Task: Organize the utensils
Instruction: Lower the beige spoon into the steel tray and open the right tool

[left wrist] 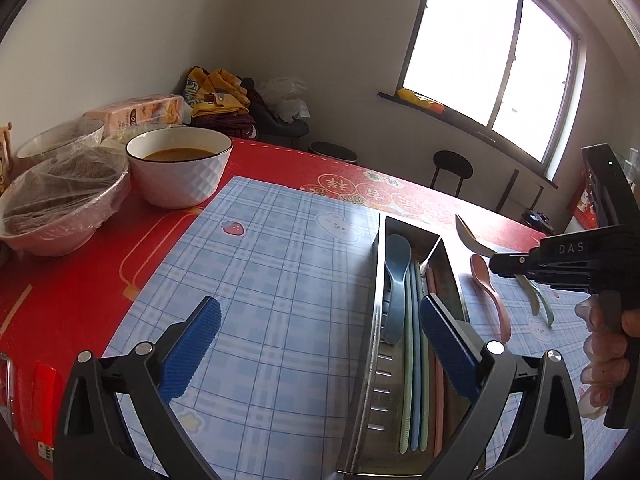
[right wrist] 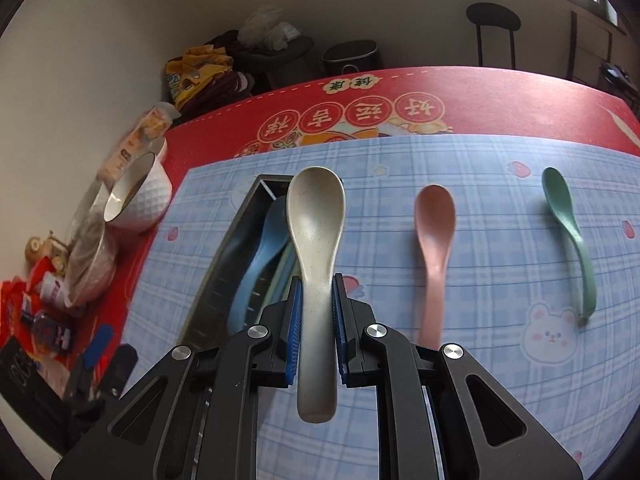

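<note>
The right claw [right wrist: 316,320] is clamped on a speckled beige plastic spoon [right wrist: 316,240], held lengthwise just right of the long steel utensil tray [left wrist: 374,320], seemingly above it; the left claw [left wrist: 320,348] hangs wide open, empty.

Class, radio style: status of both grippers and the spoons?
Right gripper shut on beige spoon. Left gripper open, straddling tray wall. Pink spoon, green spoon on mat.

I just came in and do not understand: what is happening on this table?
A person is sorting spoons into a metal tray. The right gripper is shut on a beige spoon, held beside the tray. The left gripper is open over the tray's edge. A pink spoon and a green spoon lie on the mat.
</note>
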A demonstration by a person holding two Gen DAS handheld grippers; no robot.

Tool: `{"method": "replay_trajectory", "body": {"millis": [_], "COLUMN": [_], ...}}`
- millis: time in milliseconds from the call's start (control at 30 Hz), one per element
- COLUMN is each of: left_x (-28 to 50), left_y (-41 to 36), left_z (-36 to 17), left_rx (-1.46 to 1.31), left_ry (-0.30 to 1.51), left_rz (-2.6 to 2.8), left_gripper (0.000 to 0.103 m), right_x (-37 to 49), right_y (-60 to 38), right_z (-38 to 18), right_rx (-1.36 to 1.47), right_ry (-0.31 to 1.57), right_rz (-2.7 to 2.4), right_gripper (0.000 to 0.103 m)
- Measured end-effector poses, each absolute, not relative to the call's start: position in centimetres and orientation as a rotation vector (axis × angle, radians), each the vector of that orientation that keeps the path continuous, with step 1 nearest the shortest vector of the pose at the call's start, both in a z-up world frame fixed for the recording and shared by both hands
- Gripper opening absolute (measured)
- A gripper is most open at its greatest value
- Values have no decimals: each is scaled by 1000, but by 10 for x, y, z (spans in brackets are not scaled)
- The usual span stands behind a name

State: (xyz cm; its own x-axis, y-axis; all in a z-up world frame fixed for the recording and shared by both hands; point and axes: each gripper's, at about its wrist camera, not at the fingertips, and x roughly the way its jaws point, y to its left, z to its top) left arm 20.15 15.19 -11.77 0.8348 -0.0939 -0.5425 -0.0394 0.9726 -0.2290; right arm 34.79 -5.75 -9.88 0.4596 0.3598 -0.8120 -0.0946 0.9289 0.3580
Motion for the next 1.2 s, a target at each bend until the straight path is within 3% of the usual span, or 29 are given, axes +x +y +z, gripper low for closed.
{"method": "replay_trajectory", "body": {"millis": [1000, 1200], "left_x": [205, 206], "left_y": [164, 164], "left_z": [-122, -122], "left_rx": [-290, -290], "left_ry": [607, 608], "left_rz": [-10, -10], "left_gripper": [97, 97], "right_x": [381, 381], "right_y": [11, 3], "right_z": [-139, -133], "right_rx": [456, 456], "right_ry": [1226, 1195], "right_rz": [220, 236], "right_gripper": [17, 24]}}
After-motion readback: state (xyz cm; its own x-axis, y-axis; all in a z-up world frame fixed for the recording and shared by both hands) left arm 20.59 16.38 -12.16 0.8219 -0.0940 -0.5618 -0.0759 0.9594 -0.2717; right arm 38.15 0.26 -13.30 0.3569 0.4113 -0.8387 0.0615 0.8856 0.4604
